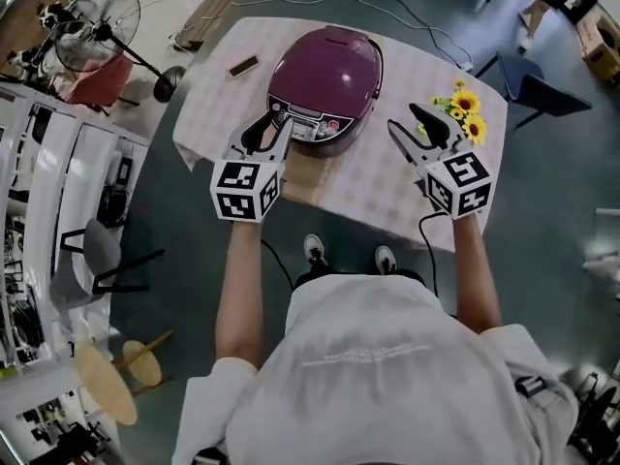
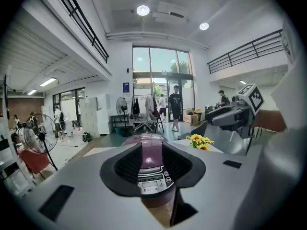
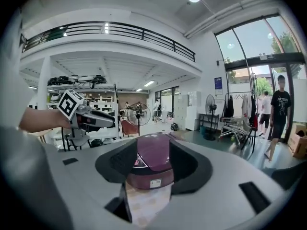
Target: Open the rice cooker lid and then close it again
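Note:
A purple rice cooker (image 1: 325, 80) stands on the table with the checked cloth (image 1: 387, 187), lid down and control panel facing me. My left gripper (image 1: 271, 129) sits at the cooker's front left with open jaws, close to the panel; the left gripper view shows the panel (image 2: 151, 181) in the gap between them. At the cooker's right, a short gap away, my right gripper (image 1: 415, 129) is open too, and the right gripper view frames the cooker's side (image 3: 152, 163) between its jaws. Neither gripper holds anything.
A bunch of sunflowers (image 1: 465, 112) stands on the table just behind the right gripper. A small dark flat object (image 1: 243, 65) lies at the table's far left. A standing fan (image 1: 97, 27) is off to the left and a chair (image 1: 528, 83) beyond the right corner.

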`<state>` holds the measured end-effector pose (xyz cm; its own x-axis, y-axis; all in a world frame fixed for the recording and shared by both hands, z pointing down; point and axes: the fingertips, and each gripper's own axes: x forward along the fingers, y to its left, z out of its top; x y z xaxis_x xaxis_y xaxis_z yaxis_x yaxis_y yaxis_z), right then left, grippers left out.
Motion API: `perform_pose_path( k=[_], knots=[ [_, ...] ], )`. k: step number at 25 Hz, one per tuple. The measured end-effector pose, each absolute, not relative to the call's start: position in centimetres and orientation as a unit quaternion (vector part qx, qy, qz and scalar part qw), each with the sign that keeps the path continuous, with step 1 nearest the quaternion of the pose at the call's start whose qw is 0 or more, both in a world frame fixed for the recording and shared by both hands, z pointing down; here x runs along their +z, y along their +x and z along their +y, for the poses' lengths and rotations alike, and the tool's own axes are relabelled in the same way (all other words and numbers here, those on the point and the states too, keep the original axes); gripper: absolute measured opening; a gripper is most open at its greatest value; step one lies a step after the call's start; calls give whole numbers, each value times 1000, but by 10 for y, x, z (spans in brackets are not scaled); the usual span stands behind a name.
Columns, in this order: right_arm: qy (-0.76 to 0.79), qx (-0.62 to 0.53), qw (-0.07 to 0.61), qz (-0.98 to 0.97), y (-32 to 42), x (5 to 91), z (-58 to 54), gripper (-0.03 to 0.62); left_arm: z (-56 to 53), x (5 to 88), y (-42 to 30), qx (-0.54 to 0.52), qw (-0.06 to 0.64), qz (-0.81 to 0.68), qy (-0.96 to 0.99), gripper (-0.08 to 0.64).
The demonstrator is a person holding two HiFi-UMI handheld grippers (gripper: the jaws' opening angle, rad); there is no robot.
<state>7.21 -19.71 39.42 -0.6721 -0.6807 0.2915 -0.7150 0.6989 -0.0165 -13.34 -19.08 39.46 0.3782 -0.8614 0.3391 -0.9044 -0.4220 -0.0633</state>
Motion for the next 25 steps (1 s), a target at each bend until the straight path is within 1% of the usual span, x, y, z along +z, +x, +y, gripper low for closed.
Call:
perform_pose_path(
  k=[8,25],
  knots=[
    [423,80,153,-889,81,408,-200,233,-227,428,-123,179,94,-499,843,143],
    [431,117,189,-875,100,448,-191,241,-260,504,-113,243,146,-492,823,143]
  ],
)
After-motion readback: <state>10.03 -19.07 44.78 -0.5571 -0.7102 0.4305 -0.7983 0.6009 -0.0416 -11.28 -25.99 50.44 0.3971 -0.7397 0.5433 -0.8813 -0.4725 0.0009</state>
